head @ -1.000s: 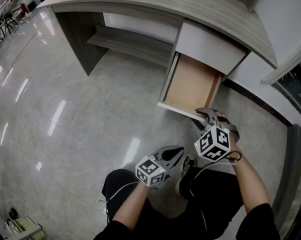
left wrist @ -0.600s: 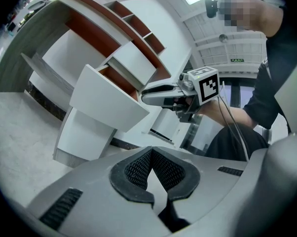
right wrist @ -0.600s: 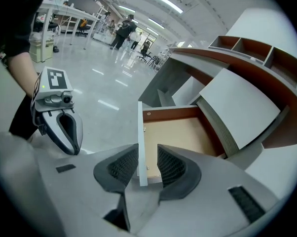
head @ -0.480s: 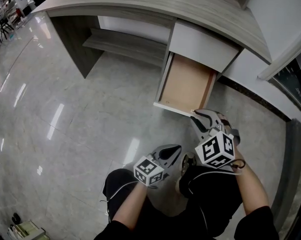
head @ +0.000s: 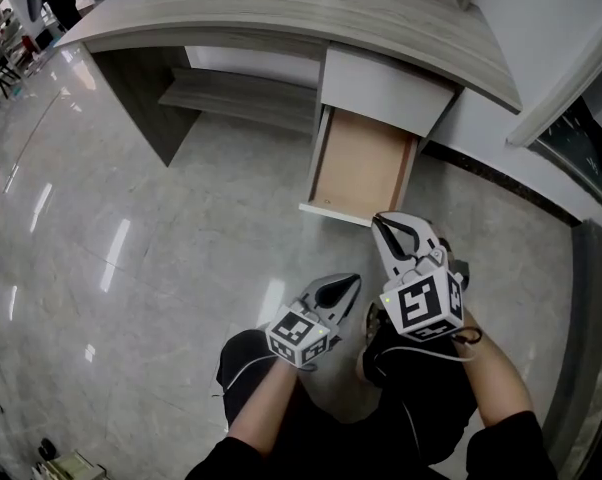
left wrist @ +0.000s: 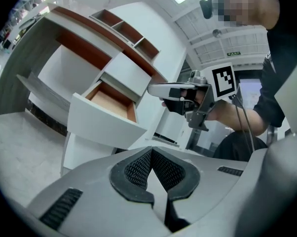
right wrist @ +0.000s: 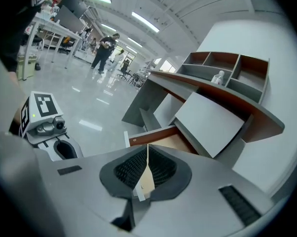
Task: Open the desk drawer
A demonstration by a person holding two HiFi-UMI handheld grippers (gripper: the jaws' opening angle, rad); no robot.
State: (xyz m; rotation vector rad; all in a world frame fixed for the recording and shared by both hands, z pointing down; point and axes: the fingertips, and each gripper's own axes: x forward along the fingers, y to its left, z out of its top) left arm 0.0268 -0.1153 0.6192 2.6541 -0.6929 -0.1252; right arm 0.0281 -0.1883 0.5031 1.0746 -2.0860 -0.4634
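Polished grey stone floor (head: 131, 218) under a curved grey wood-grain table (head: 281, 8). Below the table top, a white-fronted drawer with a light brown wooden bottom (head: 361, 168) stands pulled well out, and nothing shows inside it.

Judged rigid, light while empty, easy-sliding. No handle is seen, so the front panel's top edge looks like the place to hold.

Near that front, the right gripper (head: 381, 223) has fingers that have just been closing, with nothing between them. The left gripper (head: 351, 283) has its fingers together, empty.

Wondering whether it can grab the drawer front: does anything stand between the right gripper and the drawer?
Nothing visible does. The right gripper, jaws shut and empty, hangs just before the drawer front, with only floor below.
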